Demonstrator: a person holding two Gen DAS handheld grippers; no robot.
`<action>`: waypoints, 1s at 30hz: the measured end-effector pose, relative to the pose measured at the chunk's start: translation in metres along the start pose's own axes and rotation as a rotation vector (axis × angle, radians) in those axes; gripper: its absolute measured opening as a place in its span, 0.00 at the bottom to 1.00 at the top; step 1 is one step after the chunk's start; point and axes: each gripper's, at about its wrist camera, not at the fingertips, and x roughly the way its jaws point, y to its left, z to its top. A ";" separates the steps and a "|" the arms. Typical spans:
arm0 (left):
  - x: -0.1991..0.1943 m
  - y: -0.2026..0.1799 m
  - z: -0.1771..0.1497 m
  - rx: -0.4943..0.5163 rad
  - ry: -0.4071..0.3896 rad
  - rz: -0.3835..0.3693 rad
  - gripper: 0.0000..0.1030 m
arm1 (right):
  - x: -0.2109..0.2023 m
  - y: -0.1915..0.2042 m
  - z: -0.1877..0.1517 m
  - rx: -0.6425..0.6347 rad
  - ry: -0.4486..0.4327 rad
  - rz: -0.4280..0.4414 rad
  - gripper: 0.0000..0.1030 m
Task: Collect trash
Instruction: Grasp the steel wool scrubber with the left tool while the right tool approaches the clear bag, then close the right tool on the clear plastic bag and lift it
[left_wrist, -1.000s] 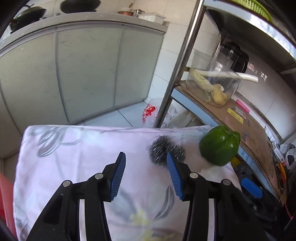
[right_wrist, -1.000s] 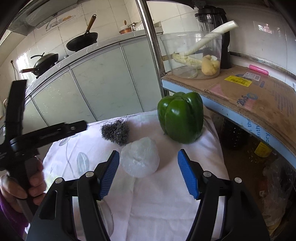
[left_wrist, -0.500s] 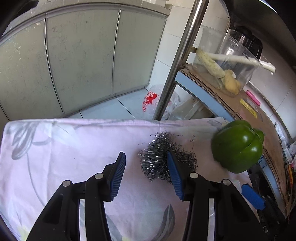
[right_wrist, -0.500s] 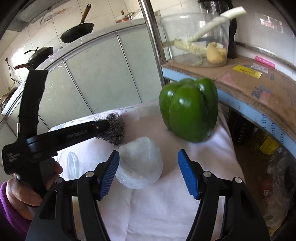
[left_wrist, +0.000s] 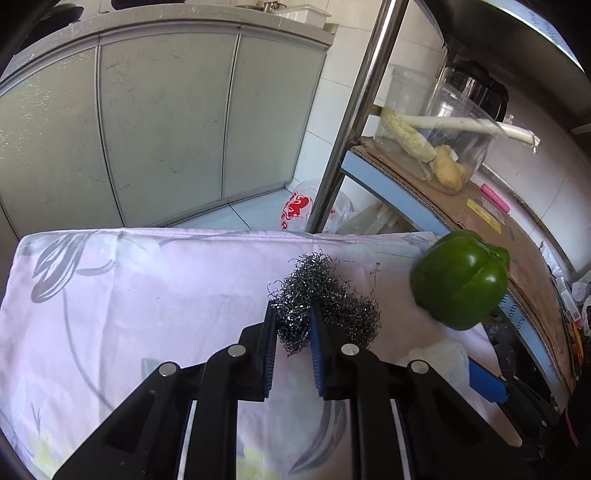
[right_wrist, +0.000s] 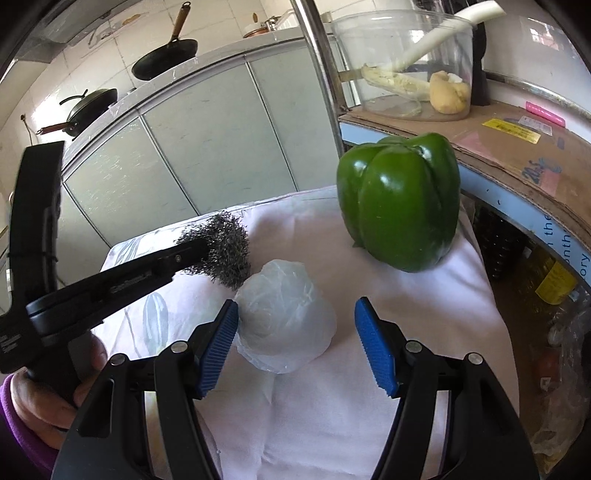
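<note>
On the pale floral cloth (left_wrist: 155, 295) we have our left gripper (left_wrist: 292, 332) down at the steel wool scourer (left_wrist: 332, 299), whose near left part sits between the blue pads. Its jaws have just been closing, and they now pinch that wad of wire while the rest of the scourer bulges out to the right of them. From the right wrist view we see the same grip from the side: the left gripper's black finger reaches in from the left and ends in the scourer, and our left hand (right_wrist: 40, 402), in a purple sleeve, wraps the handle below.

Our right gripper (right_wrist: 295, 349) stands released, its pads spread wide on either side of the crumpled clear plastic bag (right_wrist: 286, 321). The left pad is just beside the bag, perhaps brushing it; the right pad is clearly apart from it. The bag lies on the cloth just in front of the scourer. A green bell pepper (right_wrist: 400, 206) stands upright farther back to the right, near the cardboard-lined shelf (right_wrist: 517, 147) that carries a clear container (right_wrist: 402, 55) of vegetable scraps.
</note>
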 end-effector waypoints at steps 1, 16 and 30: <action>-0.003 0.001 -0.001 0.001 -0.005 0.002 0.15 | 0.000 0.000 0.000 -0.003 0.000 0.004 0.61; -0.085 0.023 -0.035 -0.026 -0.097 0.039 0.15 | -0.011 0.021 -0.007 -0.105 -0.027 0.080 0.35; -0.148 0.054 -0.076 -0.026 -0.130 0.161 0.15 | -0.021 0.032 -0.012 -0.172 -0.056 0.103 0.35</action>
